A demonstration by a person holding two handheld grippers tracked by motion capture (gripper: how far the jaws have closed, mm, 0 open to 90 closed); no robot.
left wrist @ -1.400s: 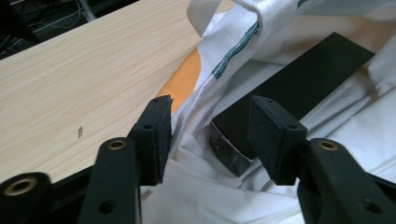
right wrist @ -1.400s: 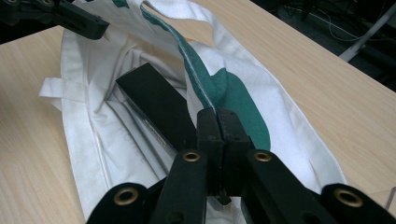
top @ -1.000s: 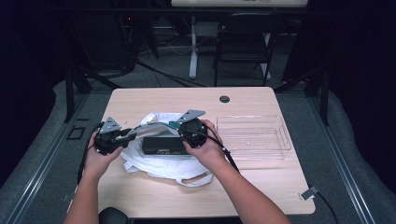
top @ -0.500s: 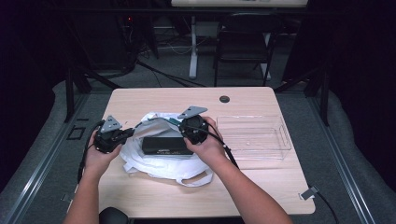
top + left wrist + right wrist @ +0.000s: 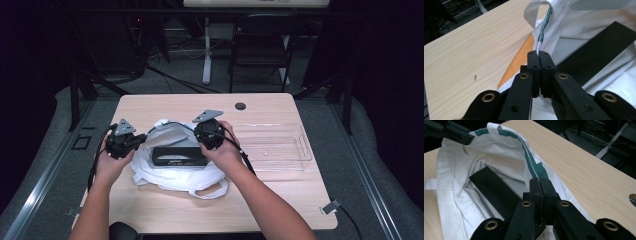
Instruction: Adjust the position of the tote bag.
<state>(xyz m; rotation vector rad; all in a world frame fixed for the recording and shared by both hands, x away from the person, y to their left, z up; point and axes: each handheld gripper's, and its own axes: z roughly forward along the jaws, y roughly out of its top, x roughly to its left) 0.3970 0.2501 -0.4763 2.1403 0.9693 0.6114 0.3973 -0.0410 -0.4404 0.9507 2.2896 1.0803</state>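
Dark floor, cables and one chair (image 5: 260, 60) lie beyond a pale wooden bench (image 5: 165, 215) that carries three things: one white cloth bag (image 5: 175, 172), one black box (image 5: 179, 156) and one clear plastic tray (image 5: 272, 147). The bag lies near the middle of the bench between the person's two hands, its mouth held open and facing upward, with the tray just beside it on the right. The black box sits in the bag's opening, lying flat with its long axis running left to right across the bench in the high view. Two tools are at work, one in each hand. The left tool (image 5: 539, 55) has just been closing and now has its jaws pressed together on the bag's left edge, where a green-stitched seam (image 5: 544, 27) runs up from the pads. The right tool (image 5: 541, 181) is clamped tight on the bag's opposite edge, on a green band (image 5: 534, 168) along the rim. One loop handle (image 5: 210, 190) of the bag trails toward the person.
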